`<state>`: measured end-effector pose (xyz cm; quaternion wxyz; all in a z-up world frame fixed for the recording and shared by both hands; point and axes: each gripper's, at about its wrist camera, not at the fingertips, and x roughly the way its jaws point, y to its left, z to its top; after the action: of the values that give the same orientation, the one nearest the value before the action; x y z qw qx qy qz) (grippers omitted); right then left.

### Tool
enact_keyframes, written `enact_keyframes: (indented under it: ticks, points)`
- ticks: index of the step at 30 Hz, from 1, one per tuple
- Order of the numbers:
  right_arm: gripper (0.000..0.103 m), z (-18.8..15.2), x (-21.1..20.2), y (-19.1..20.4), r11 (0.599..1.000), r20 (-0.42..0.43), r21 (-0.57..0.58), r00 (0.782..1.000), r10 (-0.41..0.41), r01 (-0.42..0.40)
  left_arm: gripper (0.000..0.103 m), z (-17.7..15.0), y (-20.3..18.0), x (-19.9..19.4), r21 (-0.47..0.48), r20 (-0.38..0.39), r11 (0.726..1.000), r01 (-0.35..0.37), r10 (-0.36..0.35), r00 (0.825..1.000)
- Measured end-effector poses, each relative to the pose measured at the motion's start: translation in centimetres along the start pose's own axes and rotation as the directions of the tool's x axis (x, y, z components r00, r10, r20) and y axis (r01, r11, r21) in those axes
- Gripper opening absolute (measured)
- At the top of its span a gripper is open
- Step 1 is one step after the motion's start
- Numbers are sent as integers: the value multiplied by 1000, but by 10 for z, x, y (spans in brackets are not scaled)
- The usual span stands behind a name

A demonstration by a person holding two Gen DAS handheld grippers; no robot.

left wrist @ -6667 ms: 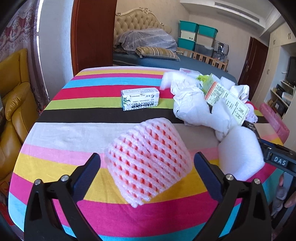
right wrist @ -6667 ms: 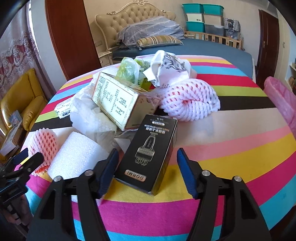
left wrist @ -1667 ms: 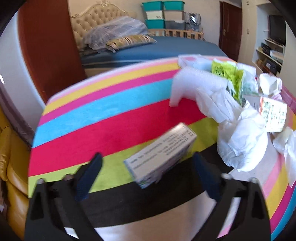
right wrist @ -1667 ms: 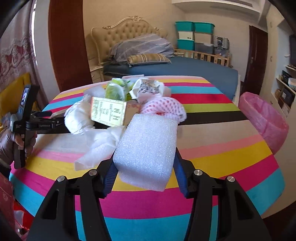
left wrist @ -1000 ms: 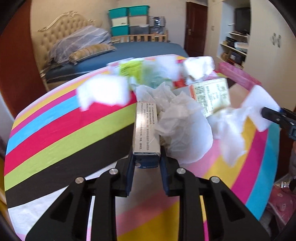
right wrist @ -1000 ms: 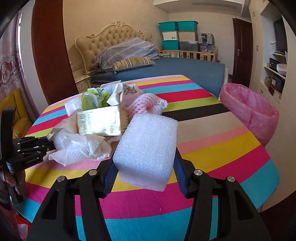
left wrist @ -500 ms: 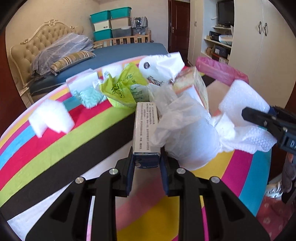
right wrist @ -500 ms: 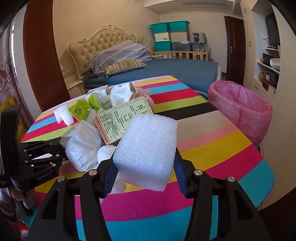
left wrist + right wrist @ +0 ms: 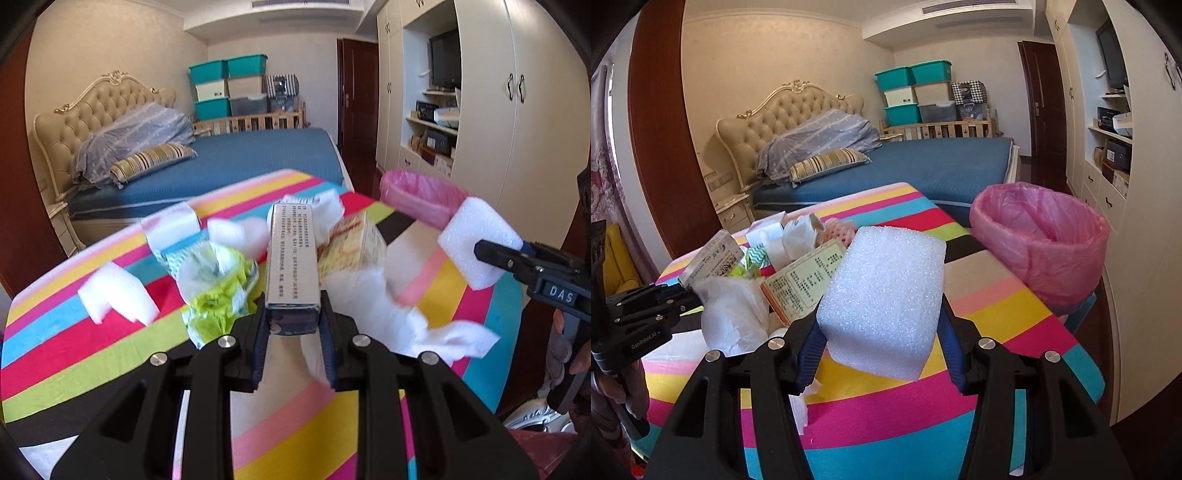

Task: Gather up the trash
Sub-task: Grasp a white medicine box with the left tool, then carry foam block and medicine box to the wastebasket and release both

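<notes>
Both hands have swung toward the bin since half a second ago: the pink-lined bin point(image 9: 1039, 240) now sits larger at 2 o'clock in the right wrist view, and the trash pile has slid left. Left to right: left gripper point(image 9: 293, 328) is pressed together on the long carton point(image 9: 293, 258), held lengthwise by its near end only, so most of it cantilevers out over the striped table point(image 9: 74, 354); a fast swing or a clip against the crumpled wrappers point(image 9: 218, 291) at 10 o'clock could lever it out of the pads. Right gripper point(image 9: 879, 332) pinches the white foam block point(image 9: 882, 302), which bulges past the pads; soft foam can squirm loose, and it hides the fingertips, so judging clearance to the bin's rim is hard. Both loads head for one opening at 1–2 o'clock, so the grippers could collide, or a release short of the rim drops trash on the floor.
</notes>
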<state>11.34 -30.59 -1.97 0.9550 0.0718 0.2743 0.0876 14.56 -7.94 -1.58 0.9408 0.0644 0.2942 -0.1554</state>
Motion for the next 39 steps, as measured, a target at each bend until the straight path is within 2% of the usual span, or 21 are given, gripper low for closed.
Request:
enact_keyframes:
  ticks: [7,23,30,34,39]
  points:
    - [48,11,-9,-11,1000,32,2,999,-4,4,25,22,-14,-10,-1,48,998,56,-56,997]
    - [48,26,-19,-47,998,69,-21,996,-60,62,25,50,-77,24,64,20,984,165,-167,986]
    - [48,38,-16,-90,993,71,-27,991,-117,119,25,73,-126,61,116,-35,966,231,-229,973]
    - [48,50,-8,-120,986,77,-40,985,-156,159,25,92,-153,92,114,-77,954,276,-268,960]
    - [48,70,12,-160,978,73,-19,976,-206,208,25,124,-187,133,142,-95,949,280,-269,959]
